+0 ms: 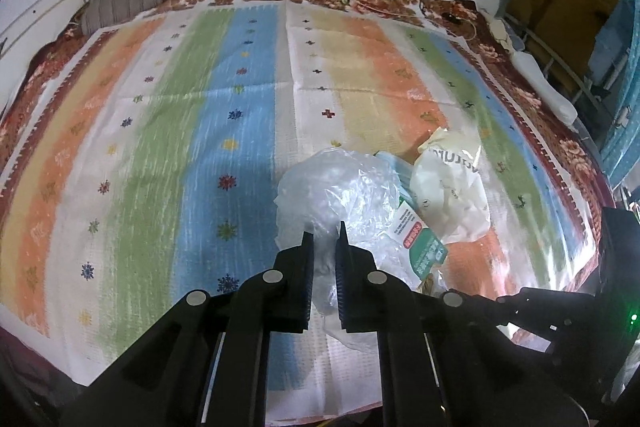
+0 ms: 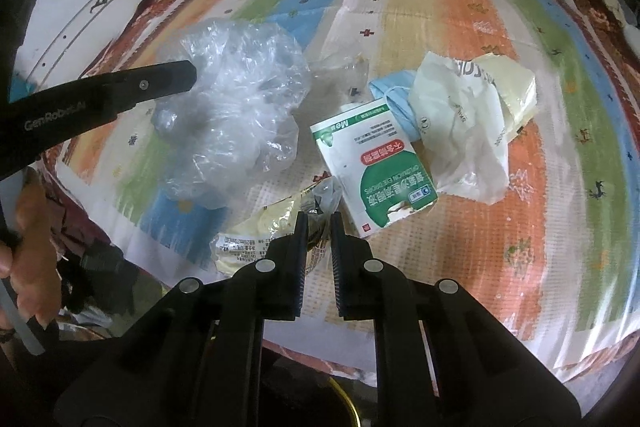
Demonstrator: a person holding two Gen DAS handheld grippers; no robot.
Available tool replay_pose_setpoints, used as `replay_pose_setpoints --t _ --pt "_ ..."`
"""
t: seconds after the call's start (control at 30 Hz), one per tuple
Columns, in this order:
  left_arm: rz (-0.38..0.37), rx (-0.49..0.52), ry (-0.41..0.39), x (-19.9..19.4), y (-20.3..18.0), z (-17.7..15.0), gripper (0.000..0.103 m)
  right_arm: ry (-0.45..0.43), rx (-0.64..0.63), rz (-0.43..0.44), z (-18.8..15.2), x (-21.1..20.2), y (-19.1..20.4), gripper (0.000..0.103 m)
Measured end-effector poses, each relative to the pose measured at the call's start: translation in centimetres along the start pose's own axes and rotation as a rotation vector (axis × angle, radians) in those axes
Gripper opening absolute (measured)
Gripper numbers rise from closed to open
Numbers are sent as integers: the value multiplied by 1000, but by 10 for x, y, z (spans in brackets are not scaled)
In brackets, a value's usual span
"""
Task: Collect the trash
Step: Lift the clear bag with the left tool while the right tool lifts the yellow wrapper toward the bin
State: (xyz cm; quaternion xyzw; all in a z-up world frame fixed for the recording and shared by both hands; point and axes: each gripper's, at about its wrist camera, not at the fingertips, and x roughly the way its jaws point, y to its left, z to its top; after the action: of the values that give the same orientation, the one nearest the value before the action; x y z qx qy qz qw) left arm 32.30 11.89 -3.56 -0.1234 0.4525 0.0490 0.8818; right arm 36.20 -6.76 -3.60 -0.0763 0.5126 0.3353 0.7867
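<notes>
A crumpled clear plastic bag [image 1: 340, 195] lies on the striped mat [image 1: 160, 131]. My left gripper [image 1: 323, 233] is shut on the bag's near part, which fills the gap between the fingers. The bag also shows in the right wrist view [image 2: 236, 107], with the left gripper [image 2: 176, 79] against it. My right gripper [image 2: 319, 217] has its jaws narrowly apart over a small clear wrapper [image 2: 326, 193], beside a yellow food wrapper [image 2: 256, 235]. Whether it grips the small wrapper I cannot tell. A green-and-white medicine box [image 2: 372, 163], a blue mask [image 2: 396, 103] and a white paper bag [image 2: 464, 123] lie to the right.
The mat covers a floral blanket [image 1: 560, 131] on a bed. A grey pillow [image 1: 124, 1] lies at the far left by the wall. Thin cords [image 1: 420, 7] run along the far edge. Blue items hang at the right [image 1: 624, 75]. A person's hand [image 2: 28, 259] is at the left.
</notes>
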Motion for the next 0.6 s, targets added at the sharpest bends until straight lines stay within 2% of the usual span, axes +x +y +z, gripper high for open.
replay_pose_setpoints --t 0.2,0.33,0.6 --pt "0 15 -6 -20 -2 -1 9 -25 -20 10 -2 -18 7 10" --pt "-10 -11 42 -27 4 -4 8 -57 -32 10 -2 -35 13 10" --pt "-5 -36 25 -50 14 -12 8 -113 -56 6 -11 -66 21 10"
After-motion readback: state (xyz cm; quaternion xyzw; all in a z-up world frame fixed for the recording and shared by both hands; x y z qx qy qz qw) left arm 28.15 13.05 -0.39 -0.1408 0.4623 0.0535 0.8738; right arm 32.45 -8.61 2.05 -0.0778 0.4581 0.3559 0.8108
